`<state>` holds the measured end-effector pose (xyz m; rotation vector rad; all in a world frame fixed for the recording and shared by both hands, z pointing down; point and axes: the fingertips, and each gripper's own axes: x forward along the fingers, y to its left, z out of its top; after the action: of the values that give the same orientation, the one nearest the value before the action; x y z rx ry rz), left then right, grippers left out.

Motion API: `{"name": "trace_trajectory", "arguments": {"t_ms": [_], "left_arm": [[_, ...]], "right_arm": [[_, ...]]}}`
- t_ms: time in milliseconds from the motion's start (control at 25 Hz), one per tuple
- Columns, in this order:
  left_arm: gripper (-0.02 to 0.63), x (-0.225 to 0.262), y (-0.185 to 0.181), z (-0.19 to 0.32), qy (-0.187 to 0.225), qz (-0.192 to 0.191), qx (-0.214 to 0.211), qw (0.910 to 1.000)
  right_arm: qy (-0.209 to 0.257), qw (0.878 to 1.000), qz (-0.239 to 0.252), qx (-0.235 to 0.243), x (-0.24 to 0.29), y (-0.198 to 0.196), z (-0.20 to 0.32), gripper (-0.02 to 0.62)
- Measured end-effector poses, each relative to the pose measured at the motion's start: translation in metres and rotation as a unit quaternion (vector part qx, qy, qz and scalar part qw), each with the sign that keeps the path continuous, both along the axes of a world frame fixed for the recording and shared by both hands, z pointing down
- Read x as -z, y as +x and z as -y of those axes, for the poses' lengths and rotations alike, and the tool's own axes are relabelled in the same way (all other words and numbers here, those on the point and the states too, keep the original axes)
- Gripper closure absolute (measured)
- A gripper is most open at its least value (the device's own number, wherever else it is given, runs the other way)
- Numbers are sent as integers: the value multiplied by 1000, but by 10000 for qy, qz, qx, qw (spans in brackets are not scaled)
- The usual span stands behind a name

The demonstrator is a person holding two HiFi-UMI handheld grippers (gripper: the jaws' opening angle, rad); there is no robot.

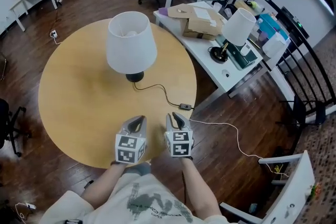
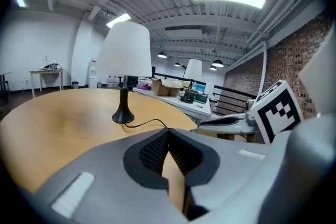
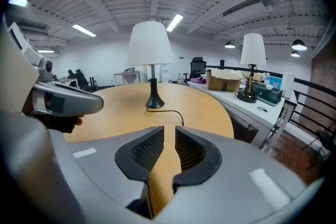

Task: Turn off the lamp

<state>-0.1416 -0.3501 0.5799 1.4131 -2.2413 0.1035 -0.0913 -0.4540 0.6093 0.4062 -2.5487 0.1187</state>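
With my left tool (image 1: 137, 122) clenched on nothing and my right tool (image 1: 176, 118) slightly parted and empty, I judge the lamp (image 1: 131, 44) in the middle of the tabletop (image 1: 79, 97) light and tippy, so I'd leave it alone and press the small hard switch (image 1: 185, 106) on its limp cord (image 1: 157, 87) squarely, since it may skid.

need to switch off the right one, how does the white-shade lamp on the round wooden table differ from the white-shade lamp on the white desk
The white-shade round-table lamp has a slim black flared stand; the white-shade desk lamp has a brass-coloured stem on a flat dark base. The table lamp's black cord trails over wood; the desk lamp sits beside cardboard boxes. Both shades are white and tapered.
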Motion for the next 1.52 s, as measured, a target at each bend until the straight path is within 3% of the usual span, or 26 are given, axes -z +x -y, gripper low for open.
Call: {"name": "trace_trajectory", "arguments": {"t_ms": [320, 840, 1200, 1520], "left_arm": [[611, 29, 42, -41, 260, 190, 120, 9994], [611, 89, 110, -118, 747, 620, 234, 9950], [611, 106, 145, -160, 851, 771, 235, 9931], [611, 115, 154, -169, 986, 788, 291, 9916]], "right_arm": [[13, 9965, 752, 355, 59, 26, -67, 580], [-42, 9820, 1682, 855, 127, 87, -179, 595], [-263, 9778, 1880, 883, 137, 120, -225, 597], [-286, 9759, 1937, 962, 142, 132, -237, 595]]}}
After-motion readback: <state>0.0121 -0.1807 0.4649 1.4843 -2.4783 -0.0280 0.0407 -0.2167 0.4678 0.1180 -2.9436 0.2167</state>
